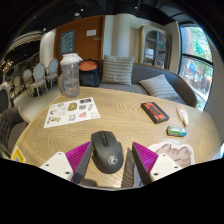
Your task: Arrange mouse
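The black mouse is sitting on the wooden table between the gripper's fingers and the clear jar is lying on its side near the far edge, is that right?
Not quite. The gripper view shows the clear jar standing upright, not on its side. The rest holds: the black mouse sits on the wooden table between the open gripper's fingers.

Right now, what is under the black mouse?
The mouse sits on the wooden table, between the open gripper fingers. The patch of wood right beneath it is covered, so anything there can't be seen.
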### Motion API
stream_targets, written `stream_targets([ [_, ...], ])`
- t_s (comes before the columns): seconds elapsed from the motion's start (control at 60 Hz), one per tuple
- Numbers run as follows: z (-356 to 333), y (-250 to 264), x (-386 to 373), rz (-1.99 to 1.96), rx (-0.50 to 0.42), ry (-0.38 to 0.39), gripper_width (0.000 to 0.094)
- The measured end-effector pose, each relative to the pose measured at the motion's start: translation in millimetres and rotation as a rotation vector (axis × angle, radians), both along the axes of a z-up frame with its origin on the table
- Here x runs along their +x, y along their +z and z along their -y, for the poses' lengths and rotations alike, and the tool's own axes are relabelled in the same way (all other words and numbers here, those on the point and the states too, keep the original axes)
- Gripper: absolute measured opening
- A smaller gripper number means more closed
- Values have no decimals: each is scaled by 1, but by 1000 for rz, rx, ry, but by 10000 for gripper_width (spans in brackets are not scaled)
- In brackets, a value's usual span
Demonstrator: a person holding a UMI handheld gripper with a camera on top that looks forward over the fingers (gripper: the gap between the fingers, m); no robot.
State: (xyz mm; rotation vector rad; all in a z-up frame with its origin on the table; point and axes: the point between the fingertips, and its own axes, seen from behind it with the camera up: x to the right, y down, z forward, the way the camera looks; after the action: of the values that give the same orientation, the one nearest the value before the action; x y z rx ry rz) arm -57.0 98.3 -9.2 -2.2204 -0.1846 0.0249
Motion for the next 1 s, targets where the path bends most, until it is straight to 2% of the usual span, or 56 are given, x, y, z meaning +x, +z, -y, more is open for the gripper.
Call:
stream_targets([
  [0.067, -13, -2, 3, 0, -13, -9, 767],
  [0.1, -19, -4, 2, 5, -20, -5, 694],
  [0.133, -20, -11, 0, 1, -49, 0, 582],
  [0.2, -22, -10, 0, 21, -47, 0, 552],
  [0.3, -24, -5, -3, 59, -3, 17, 421],
  [0.383, -28, -2, -6, 65, 27, 32, 396],
  [0.417, -28, 0, -10, 54, 38, 51, 358],
  [0.55, -19, 16, -15, -57, 52, 56, 366],
  [0.717, 12, 105, 52, 18, 230, -2, 366],
  [0.8, 36, 123, 98, 59, 276, -69, 365],
  [0.917, 77, 84, 153, 156, 200, -124, 380],
  [1.0, 75, 36, 169, 192, 101, -150, 385],
])
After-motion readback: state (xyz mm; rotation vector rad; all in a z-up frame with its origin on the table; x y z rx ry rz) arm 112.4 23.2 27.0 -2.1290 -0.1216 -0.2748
